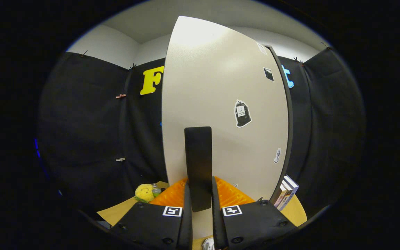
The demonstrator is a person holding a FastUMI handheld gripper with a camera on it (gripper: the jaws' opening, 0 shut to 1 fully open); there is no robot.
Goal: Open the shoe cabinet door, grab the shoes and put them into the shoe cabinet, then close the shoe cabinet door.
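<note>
Tongs (200, 198) pinch the black door handle (198, 163), one finger pressed on each side. The pale cabinet door (221, 104) stands directly ahead. Yellow plush toy (144, 192) lies left of the fingers; books (286, 194) stand right.

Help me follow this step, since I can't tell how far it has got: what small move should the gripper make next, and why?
Probably a gentle pull back on the black handle, swinging it outward. The gripper has its two fingers closed on the handle's lower end, and the pale cabinet door stands right ahead. Whether the door is opening or closing cannot be told from this moment, so go slowly.
</note>
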